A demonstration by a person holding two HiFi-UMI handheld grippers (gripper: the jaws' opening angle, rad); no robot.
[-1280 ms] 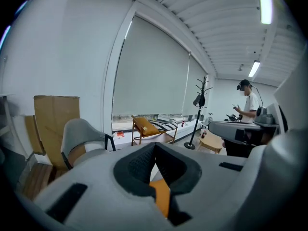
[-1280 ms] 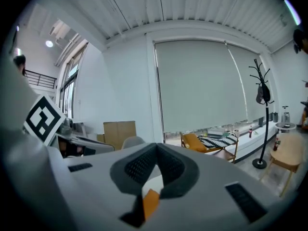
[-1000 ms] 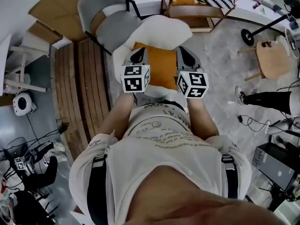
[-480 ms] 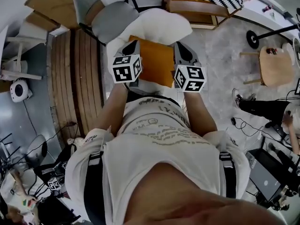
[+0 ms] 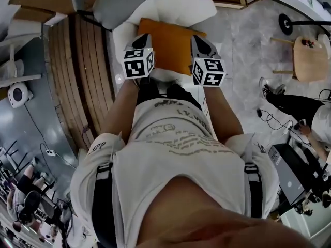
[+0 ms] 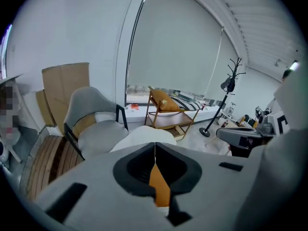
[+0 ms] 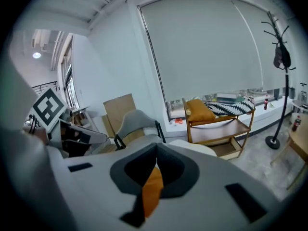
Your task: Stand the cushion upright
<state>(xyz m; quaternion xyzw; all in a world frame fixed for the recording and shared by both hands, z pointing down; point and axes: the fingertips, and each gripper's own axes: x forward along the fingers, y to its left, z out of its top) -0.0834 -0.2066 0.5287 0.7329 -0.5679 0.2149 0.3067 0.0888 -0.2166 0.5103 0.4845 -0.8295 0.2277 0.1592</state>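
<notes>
The orange cushion (image 5: 173, 45) rests on a white pouf (image 5: 178, 4), at 12 o'clock from the person's torso in the head view. From above I cannot tell whether it lies flat or tilted. The left tool (image 5: 145, 40) is at the cushion's 9 o'clock edge and the right tool (image 5: 200, 41) at its 3 o'clock edge. In each gripper view the jaws are drawn narrow, with a fold of orange fabric pinched between them, so both tools grip the cushion. A grey chair (image 5: 121, 4) stands just beside the pouf at the cushion's 10 o'clock. A round wooden stool (image 5: 310, 58) stands well apart at 3 o'clock.
</notes>
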